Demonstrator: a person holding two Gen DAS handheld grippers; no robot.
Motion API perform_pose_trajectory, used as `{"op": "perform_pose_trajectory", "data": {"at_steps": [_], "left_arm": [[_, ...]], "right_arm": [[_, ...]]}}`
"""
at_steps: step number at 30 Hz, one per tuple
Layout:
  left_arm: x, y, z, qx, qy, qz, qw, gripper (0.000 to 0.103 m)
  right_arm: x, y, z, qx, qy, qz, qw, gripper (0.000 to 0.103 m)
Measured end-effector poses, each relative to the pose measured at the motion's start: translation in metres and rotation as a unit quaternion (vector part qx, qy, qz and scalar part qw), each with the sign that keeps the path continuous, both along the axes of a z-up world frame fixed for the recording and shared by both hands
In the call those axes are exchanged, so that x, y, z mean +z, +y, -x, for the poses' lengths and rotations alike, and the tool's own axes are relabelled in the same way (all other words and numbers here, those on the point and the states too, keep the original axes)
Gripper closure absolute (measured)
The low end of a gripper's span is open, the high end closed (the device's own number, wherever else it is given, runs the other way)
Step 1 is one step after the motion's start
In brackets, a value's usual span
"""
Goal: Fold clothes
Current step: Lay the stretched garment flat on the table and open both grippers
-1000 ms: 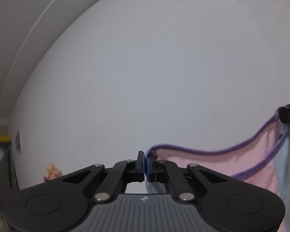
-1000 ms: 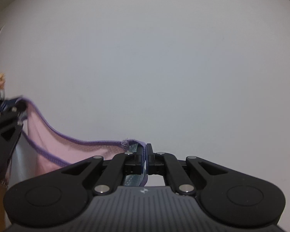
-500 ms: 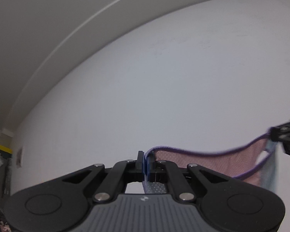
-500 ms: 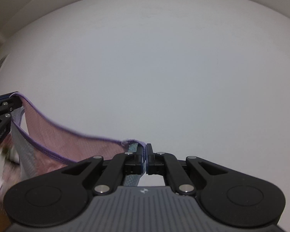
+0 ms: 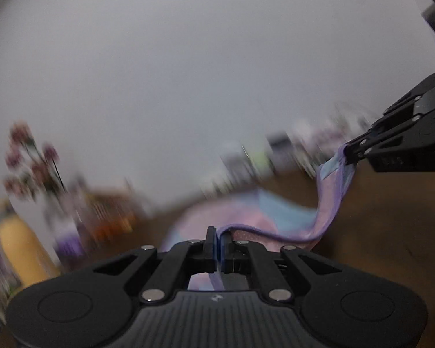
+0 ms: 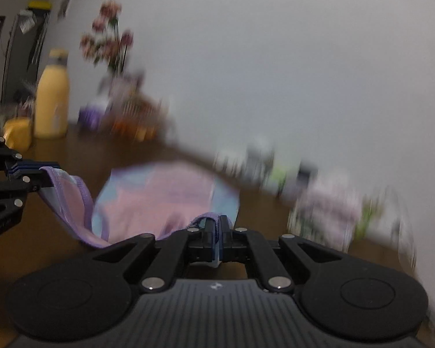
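Far-side table clutter (image 6: 319,200) and flowers (image 5: 29,156) smeared beyond recognition.

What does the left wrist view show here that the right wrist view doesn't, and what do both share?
Only the left wrist view shows the right claw from the side, pinching the garment's purple-edged corner. Only the right wrist view shows the left claw from the side, and tall dark objects far left. Both show the pink and blue garment spread on the brown table, a yellow bottle, pink flowers and blurred clutter along the wall.
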State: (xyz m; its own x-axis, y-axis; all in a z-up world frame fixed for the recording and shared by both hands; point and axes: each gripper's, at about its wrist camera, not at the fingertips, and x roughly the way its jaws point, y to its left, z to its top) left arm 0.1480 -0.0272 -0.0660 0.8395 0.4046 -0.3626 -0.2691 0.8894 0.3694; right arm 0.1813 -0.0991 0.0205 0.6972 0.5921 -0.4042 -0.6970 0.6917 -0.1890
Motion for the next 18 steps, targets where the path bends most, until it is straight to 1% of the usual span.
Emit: {"op": "perform_pose_trajectory", "data": {"at_steps": [1,3,4,5,6,7,9,10,12,13,14,16,17,18], "left_arm": [[0.001,0.008,0.037,0.0,0.015,0.012,0.9998,0.102],[-0.013,0.0,0.087,-0.005,0.037,0.025,0.999,0.101],[-0.02,-0.005,0.111,-0.008,0.048,0.031,0.9983,0.101],[-0.027,-0.01,0.135,-0.01,0.059,0.038,0.9975,0.097],[0.009,0.008,0.139,-0.021,0.069,0.043,0.9964,0.094],[0.047,0.016,0.155,-0.033,0.078,0.051,0.9951,0.093],[0.056,0.018,0.163,-0.063,0.09,0.059,0.9922,0.09],[0.057,0.016,0.168,-0.076,0.096,0.059,0.9907,0.088],[0.062,0.016,0.185,-0.087,0.098,0.063,0.9894,0.071],[0.065,0.017,0.193,-0.092,0.098,0.064,0.9888,0.067],[0.069,0.018,0.197,-0.094,0.093,0.064,0.9892,0.063],[0.074,0.022,0.183,-0.09,0.082,0.058,0.9909,0.057],[0.077,0.024,0.178,-0.088,0.08,0.056,0.9914,0.051],[0.079,0.027,0.173,-0.086,0.078,0.053,0.9918,0.05]], "right_arm": [[-0.006,-0.01,0.012,-0.003,0.015,0.005,1.0,0.102],[-0.021,-0.022,0.031,-0.007,0.047,0.014,0.999,0.102],[-0.024,-0.028,0.04,-0.009,0.058,0.017,0.998,0.102],[-0.027,-0.034,0.05,-0.01,0.068,0.019,0.997,0.101],[-0.03,-0.04,0.059,-0.012,0.079,0.022,0.997,0.101],[-0.033,-0.047,0.068,-0.013,0.089,0.024,0.996,0.1],[-0.036,-0.067,0.077,-0.015,0.113,0.02,0.993,0.098],[-0.037,-0.076,0.081,-0.016,0.125,0.019,0.992,0.095],[-0.03,-0.082,0.085,-0.013,0.132,0.019,0.991,0.083],[-0.027,-0.087,0.09,-0.012,0.132,0.014,0.991,0.072],[-0.02,-0.088,0.091,-0.01,0.13,0.012,0.991,0.07],[-0.011,-0.088,0.092,-0.003,0.121,0.0,0.993,0.069],[-0.009,-0.085,0.09,-0.001,0.12,-0.005,0.993,0.068],[-0.008,-0.079,0.084,-0.001,0.124,-0.009,0.992,0.067]]}}
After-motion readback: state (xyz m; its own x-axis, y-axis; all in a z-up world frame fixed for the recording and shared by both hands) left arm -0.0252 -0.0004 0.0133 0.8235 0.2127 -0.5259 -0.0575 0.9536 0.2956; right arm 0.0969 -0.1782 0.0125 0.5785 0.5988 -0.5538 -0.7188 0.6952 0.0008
